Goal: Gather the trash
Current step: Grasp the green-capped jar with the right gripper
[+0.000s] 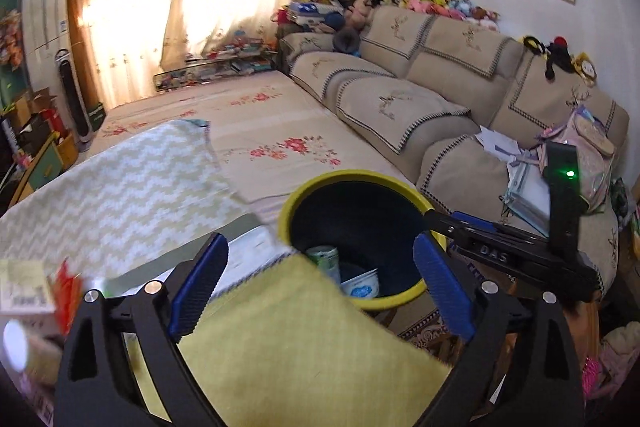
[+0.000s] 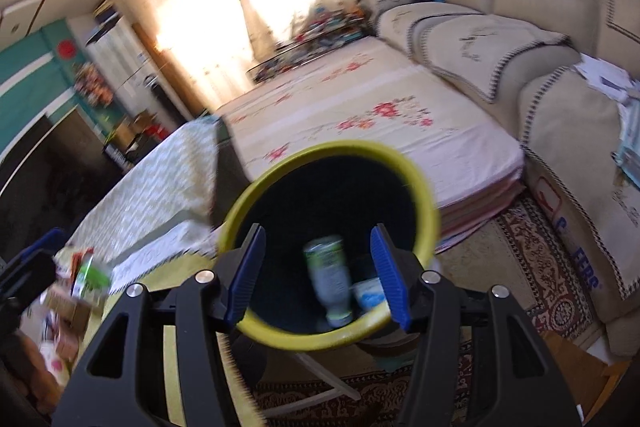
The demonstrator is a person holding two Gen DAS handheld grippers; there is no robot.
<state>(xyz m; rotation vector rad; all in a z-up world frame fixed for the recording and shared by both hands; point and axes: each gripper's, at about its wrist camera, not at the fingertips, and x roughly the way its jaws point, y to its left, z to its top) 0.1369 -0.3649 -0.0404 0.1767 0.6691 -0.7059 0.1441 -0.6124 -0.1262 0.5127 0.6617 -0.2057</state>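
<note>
Beside the sofa [image 2: 500, 39], the bottle [image 2: 331, 281] lies in the bin [image 2: 430, 195] below the open, empty right hand-held gripper [image 2: 318, 275].

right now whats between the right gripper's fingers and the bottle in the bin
Nothing: in the right wrist view the right gripper is open above the bin, with the bottle inside, beside a white cup.

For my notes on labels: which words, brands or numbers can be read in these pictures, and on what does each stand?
"DAS": on the right claw's black body, seen from the left camera.
"ERS", blue letters, beginning hidden: on the sofa front.
Bottle and cup labels in the bin: blurred, unreadable.
</note>
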